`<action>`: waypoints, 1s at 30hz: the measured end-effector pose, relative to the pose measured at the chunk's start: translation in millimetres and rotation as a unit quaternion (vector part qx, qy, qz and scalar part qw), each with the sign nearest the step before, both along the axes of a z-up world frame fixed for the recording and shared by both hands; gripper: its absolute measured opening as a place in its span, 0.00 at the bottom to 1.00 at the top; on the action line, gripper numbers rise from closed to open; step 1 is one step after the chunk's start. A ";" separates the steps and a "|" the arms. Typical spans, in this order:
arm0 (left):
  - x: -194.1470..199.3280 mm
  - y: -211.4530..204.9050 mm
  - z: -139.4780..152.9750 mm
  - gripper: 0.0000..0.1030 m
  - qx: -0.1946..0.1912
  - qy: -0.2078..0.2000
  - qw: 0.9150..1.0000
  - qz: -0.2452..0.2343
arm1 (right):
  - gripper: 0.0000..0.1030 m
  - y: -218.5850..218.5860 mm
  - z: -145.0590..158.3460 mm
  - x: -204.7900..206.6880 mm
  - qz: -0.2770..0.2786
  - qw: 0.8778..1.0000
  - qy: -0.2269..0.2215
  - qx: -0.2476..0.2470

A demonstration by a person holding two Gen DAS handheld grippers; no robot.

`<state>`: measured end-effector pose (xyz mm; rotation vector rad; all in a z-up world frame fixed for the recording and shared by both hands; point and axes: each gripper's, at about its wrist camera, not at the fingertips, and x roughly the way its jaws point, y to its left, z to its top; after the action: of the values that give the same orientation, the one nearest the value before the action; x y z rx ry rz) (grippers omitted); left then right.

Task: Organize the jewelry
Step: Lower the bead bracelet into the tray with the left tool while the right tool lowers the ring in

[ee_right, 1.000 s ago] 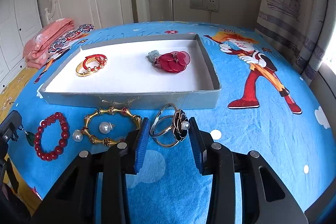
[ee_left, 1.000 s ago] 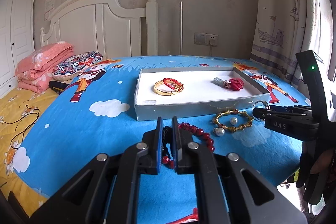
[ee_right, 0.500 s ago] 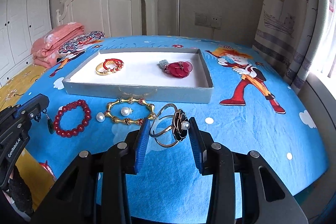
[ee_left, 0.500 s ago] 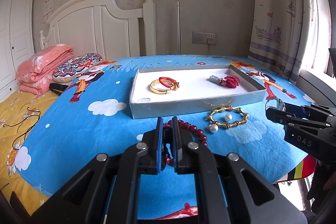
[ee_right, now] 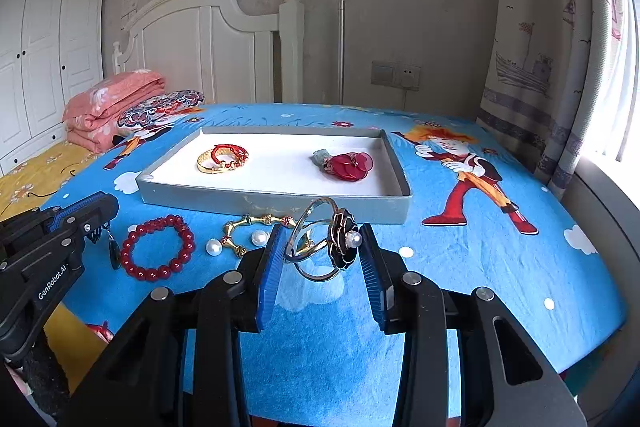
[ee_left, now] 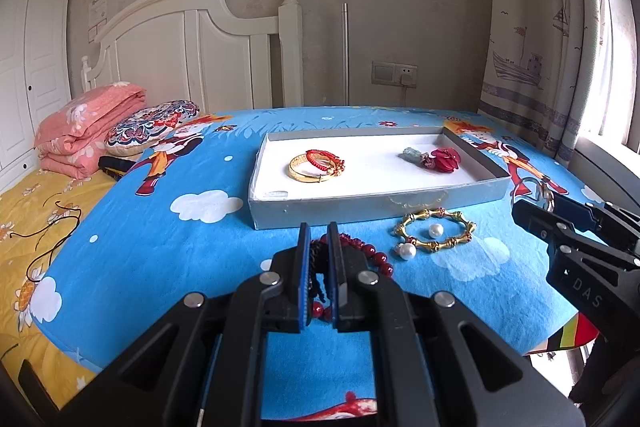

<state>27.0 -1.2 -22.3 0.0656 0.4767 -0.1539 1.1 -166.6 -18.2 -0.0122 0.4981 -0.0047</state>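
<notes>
Jaws of your right gripper [ee_right: 320, 259] are pinching a silver ring [ee_right: 320, 247] above the blue surface [ee_right: 460, 267], just before the tray [ee_right: 276, 195]. Your left gripper [ee_left: 319, 267] is clamping a dark pendant [ee_right: 114, 251] beside the red bracelet [ee_right: 158, 247].

Glossy red beads on the bracelet [ee_right: 157, 247], polished silver metal in the flower ring [ee_right: 322, 245], shiny gold on the bamboo-link bangle [ee_left: 435, 235], matt grey cardboard tray [ee_right: 276, 201], printed cloth bedspread [ee_right: 480, 259].
</notes>
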 end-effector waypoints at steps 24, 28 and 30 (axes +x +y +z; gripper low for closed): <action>79.4 -42.6 56.1 0.08 -0.003 -0.013 0.999 -0.042 | 0.35 2.4 27.5 71.8 0.007 1.000 -0.023 -0.014; 108.1 -51.8 69.8 0.08 0.000 -0.010 0.999 -0.044 | 0.35 1.7 31.5 95.4 0.007 1.000 -0.021 -0.016; 123.9 -54.8 74.0 0.08 -0.004 -0.002 0.999 -0.041 | 0.35 1.5 30.9 107.4 0.006 1.000 -0.017 -0.014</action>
<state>150.9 -56.0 51.7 0.0782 0.4687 -0.2367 108.5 -165.1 12.7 -0.0425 0.4644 0.0004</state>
